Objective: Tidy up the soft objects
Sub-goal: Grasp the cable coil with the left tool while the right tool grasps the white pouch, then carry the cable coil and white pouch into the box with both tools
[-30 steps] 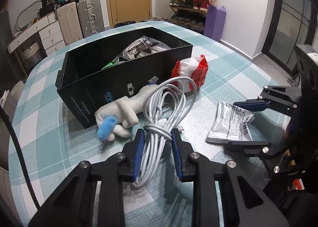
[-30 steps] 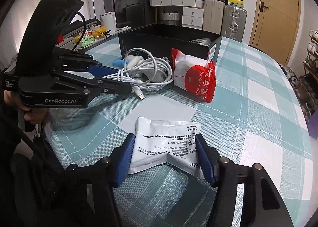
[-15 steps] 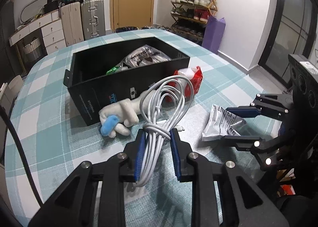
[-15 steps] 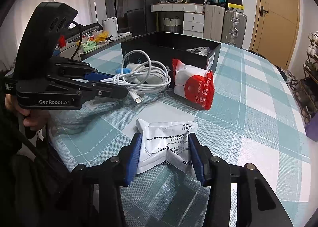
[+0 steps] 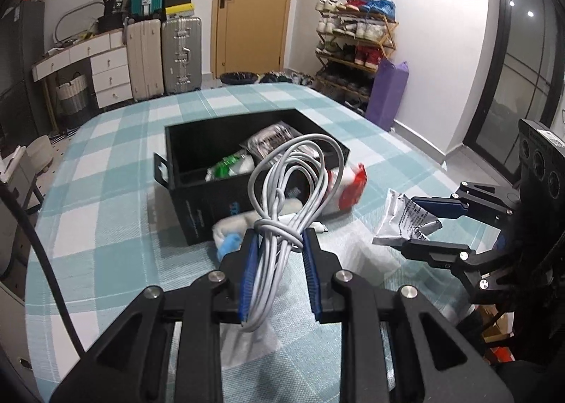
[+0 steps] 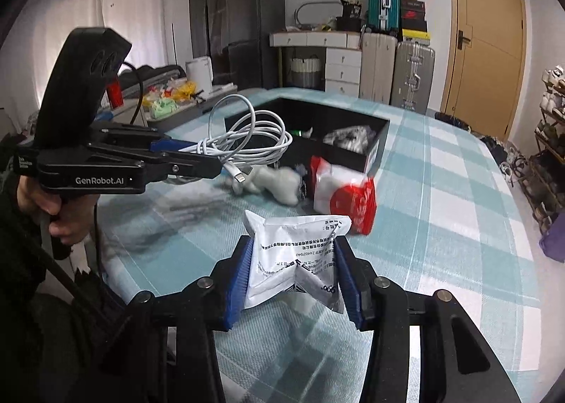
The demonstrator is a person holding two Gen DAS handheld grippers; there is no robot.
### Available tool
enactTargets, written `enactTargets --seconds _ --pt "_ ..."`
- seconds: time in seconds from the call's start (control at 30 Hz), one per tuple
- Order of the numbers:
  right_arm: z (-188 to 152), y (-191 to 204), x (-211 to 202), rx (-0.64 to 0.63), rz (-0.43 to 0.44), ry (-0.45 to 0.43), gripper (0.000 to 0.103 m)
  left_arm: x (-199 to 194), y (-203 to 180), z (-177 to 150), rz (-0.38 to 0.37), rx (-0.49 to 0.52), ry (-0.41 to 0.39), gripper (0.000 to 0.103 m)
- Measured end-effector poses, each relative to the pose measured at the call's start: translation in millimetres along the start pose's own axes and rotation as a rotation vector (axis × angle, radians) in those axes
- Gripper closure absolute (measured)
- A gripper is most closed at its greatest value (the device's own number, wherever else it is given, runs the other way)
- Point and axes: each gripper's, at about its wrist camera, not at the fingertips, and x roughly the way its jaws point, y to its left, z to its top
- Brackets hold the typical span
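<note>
White cable [image 5: 282, 205], black box [image 5: 212, 205], red/white pack [image 6: 344, 193], silver-white pouch w/ black print [image 6: 295, 262], teal/white check cloth [image 5: 106, 226].

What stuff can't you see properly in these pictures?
- White plush toy: left wrist view, mostly hidden behind the coiled white cable in the left gripper; blurred in the right wrist view.
- Black storage box: right wrist view, its near wall hides most contents.
- White foil packet in the right gripper: print too small to read.
</note>
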Motion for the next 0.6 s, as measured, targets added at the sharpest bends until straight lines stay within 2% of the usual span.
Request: enactTargets --seconds 0.6 --pt "41.9 -16.8 -7.1 0.056 -0.053 -0.127 0.057 -2.8 26.4 29.9 0.068 -0.072 -0.068 0.080"
